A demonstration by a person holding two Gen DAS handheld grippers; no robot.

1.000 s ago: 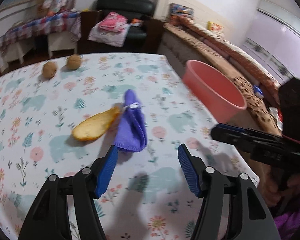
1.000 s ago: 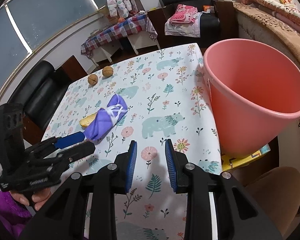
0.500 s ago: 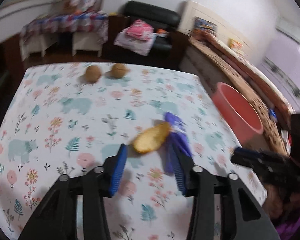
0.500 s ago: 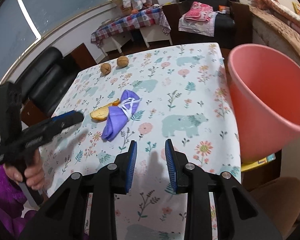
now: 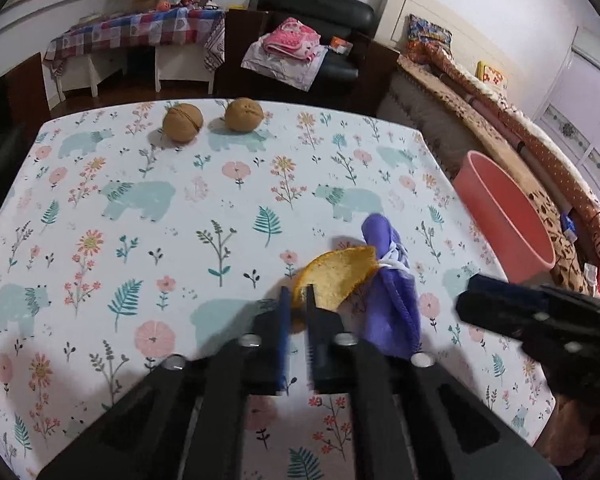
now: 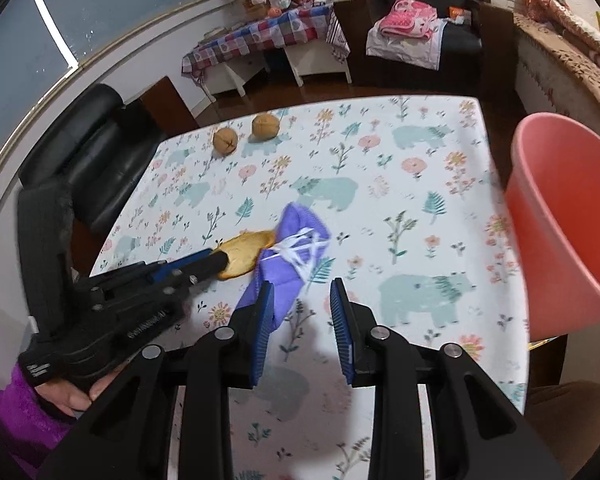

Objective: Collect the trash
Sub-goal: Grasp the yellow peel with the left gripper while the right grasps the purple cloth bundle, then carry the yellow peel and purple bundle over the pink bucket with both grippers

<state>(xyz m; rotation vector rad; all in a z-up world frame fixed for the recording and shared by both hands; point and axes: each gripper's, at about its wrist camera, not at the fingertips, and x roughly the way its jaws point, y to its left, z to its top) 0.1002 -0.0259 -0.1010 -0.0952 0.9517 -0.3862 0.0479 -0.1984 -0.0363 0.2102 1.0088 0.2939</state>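
Note:
A curved yellow peel (image 5: 340, 276) lies on the flowered tablecloth against a purple cloth (image 5: 388, 280) tied with white string. My left gripper (image 5: 296, 298) is shut on the peel's near end, and the right wrist view shows its fingertips (image 6: 220, 260) pinching the peel (image 6: 246, 250). My right gripper (image 6: 300, 292) hangs partly open over the table with nothing between its pads; its left finger overlaps the near end of the purple cloth (image 6: 296, 240). A pink bucket (image 6: 560, 220) stands off the table's right edge.
Two walnuts (image 5: 182, 122) (image 5: 244, 114) sit near the table's far edge. The table (image 5: 180, 240) is covered by a bear-and-flower cloth. A black armchair (image 6: 88, 152) stands at the left, a sofa and benches behind. A hand in a purple sleeve (image 6: 16, 408) holds the left gripper.
The left gripper went from wide open beside the purple cloth to shut on the yellow peel, shifting left. The right gripper moved left toward the cloth, its opening unchanged.

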